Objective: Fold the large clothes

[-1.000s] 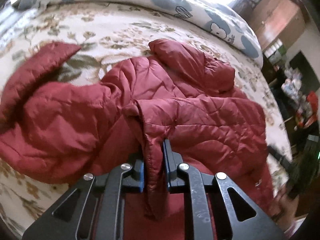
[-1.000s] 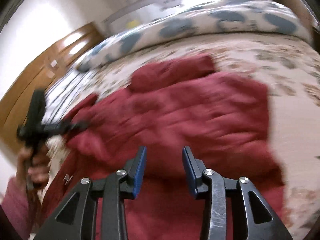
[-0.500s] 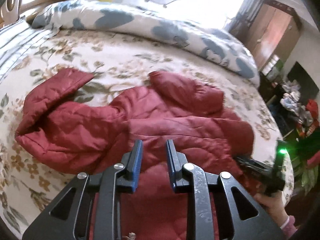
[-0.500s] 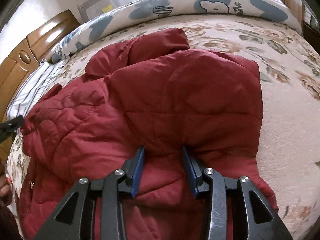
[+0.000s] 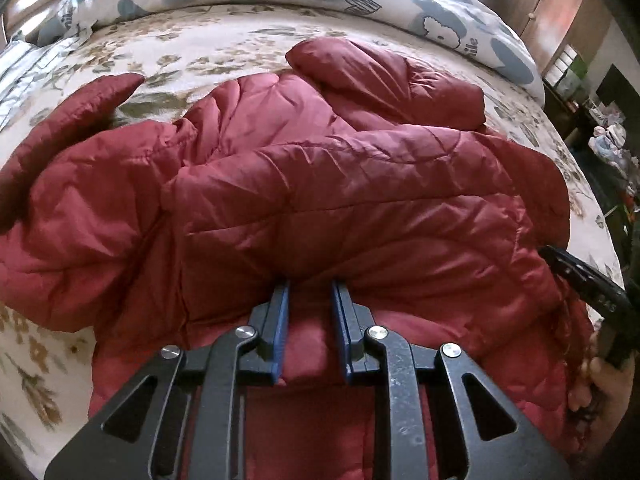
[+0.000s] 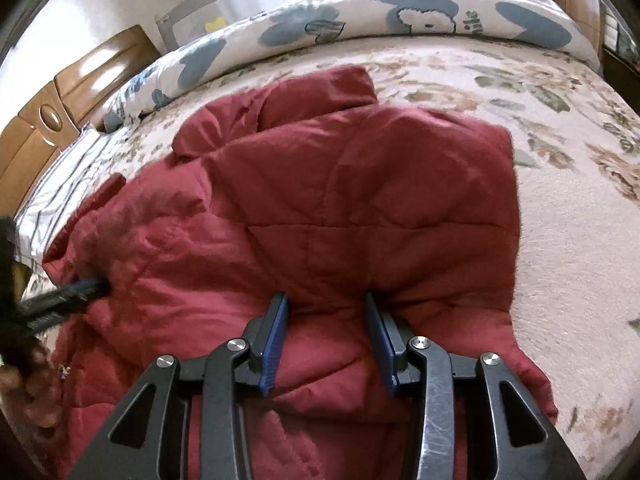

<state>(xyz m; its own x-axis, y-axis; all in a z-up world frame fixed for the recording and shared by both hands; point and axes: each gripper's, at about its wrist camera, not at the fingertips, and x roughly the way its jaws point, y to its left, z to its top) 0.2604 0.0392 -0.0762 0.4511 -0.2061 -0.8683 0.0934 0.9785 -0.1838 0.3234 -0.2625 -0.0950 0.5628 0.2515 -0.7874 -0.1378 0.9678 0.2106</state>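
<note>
1. Left wrist view: the red quilted jacket (image 5: 340,200) lies on the floral bed (image 5: 200,40). The left tongs (image 5: 309,286) stand slightly parted, released, tips pushed against a padded fold.
2. Right wrist view: the right tongs (image 6: 325,298) are parted wider, released, tips against the jacket (image 6: 340,200).

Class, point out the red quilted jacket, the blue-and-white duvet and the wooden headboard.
red quilted jacket (image 5: 360,216): left wrist view, folded-over front panel.
blue-and-white duvet (image 6: 400,8): right wrist view, middle of the roll.
wooden headboard (image 6: 52,120): right wrist view, panel with the oval knob.
</note>
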